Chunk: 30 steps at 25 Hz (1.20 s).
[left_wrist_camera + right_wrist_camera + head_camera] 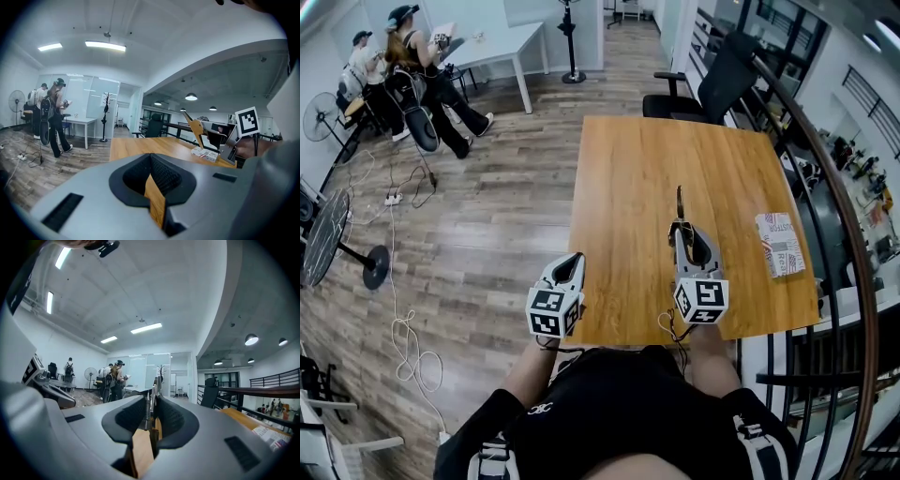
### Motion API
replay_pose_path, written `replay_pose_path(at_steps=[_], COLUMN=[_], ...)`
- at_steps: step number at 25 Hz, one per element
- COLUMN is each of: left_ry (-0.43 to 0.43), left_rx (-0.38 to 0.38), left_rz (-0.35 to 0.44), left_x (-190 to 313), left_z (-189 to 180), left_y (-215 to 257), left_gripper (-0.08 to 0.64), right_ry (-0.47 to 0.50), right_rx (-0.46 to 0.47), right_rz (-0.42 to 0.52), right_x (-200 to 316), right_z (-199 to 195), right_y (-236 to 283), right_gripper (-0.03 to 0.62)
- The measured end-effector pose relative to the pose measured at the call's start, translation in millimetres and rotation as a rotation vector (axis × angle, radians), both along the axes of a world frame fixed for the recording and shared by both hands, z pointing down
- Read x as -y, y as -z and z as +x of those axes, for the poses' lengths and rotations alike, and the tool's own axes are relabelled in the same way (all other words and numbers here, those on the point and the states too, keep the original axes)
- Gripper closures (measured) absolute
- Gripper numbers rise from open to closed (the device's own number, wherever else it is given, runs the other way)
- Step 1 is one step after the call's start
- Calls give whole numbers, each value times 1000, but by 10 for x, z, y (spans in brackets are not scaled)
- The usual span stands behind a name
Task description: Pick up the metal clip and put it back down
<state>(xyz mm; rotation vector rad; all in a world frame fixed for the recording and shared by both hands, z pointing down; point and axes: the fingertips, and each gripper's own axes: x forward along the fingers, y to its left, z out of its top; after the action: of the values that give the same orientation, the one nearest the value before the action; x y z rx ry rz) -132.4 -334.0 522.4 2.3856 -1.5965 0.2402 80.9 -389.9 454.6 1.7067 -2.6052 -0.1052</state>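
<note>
With the right gripper (pixel 681 227) clamped on the metal clip (pixel 679 201) above the desk (pixel 628 159), the clip should be lowered gently onto the desk before the jaws part, while the left gripper (pixel 572 265), closed and empty, hangs off the desk's near-left edge.

Red and grey print is carried by a flat packet (pixel 780 244) lying on the table (pixel 628 187); only the letters "Rea" can be made out, and not with certainty. Square black-and-white markers (pixel 702 300), patterns rather than letters, are borne by the left gripper (pixel 577 256) and the right gripper (pixel 679 221).
</note>
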Motion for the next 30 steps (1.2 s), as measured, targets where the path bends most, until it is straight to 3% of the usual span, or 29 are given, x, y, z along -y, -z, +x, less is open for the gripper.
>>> replay_pose_path(at_steps=[6,10,17,27,30], left_ry=[1,6,14,50,60], left_rx=[1,-1,7,11,11], left_rz=[-11,-4,-3,-7,-11], left_x=[16,53,52,15,-5], left_z=[-5,-31,-101,-223,-238], left_y=[-44,-28,-7,5,-18], left_gripper=[541,541,541,541,541], right_ry=[4,-16,-14,-78,-94], right_rx=[-177,-241,-481,-611,-658], right_rz=[-31,-121,-248,-479,-508], right_x=[146,341,607,684,609], right_z=[-11,18,-19,129,168], right_y=[-314,-751,-1649,-2715,-2908], right_gripper=[488,488,488,487,485])
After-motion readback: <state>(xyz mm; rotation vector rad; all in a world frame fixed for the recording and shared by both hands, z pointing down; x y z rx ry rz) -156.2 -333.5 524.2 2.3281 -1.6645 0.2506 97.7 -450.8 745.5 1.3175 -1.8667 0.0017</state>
